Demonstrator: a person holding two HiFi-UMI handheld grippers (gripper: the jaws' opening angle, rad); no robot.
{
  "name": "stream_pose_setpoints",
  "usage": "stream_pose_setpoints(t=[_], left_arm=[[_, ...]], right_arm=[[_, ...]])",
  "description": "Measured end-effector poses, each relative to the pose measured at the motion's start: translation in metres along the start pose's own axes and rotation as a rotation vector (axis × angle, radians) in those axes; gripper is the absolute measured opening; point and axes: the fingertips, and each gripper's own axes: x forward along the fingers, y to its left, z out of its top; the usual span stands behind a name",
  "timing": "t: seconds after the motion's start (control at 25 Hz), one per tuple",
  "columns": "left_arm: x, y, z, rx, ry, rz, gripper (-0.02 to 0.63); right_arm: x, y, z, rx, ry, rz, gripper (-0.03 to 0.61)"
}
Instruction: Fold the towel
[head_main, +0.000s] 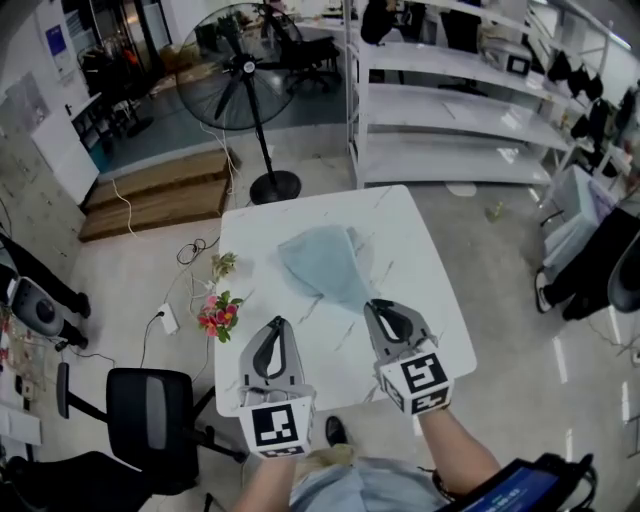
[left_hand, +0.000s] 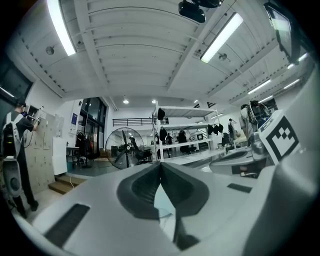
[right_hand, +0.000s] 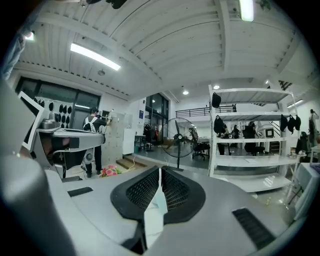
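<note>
- At far left a black office chair (head_main: 150, 405) stands on the floor, with a bunch of pink flowers (head_main: 218, 315) lying just off the table's (head_main: 420, 250) left edge and a floor fan (head_main: 238, 66) beyond.
- My left gripper (head_main: 277, 322) is over the table's near left part, well clear of the towel; its 2 jaws are pressed together with nothing in them.
- The towel (head_main: 322, 262), pale blue, lies crumpled mid-table, one corner trailing toward me.
- My right gripper (head_main: 374, 304) has its tip at that near corner; I cannot tell if it touches. Its jaws are all but together at the tip, pinching nothing I can see.
- White shelving (head_main: 450, 110) stands at far right.
</note>
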Motion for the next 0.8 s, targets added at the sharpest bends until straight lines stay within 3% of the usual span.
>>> stream_pose_setpoints(t=[0.48, 0.8], left_arm=[[0.063, 0.042, 0.006, 0.034, -0.009, 0.000, 0.008], [0.111, 0.043, -0.033, 0.008, 0.093, 0.033, 0.008]], right_arm=[[0.079, -0.036, 0.023, -0.002, -0.035, -0.033, 0.043], [0.131, -0.079, -0.018, 0.036, 0.065, 0.004, 0.079]])
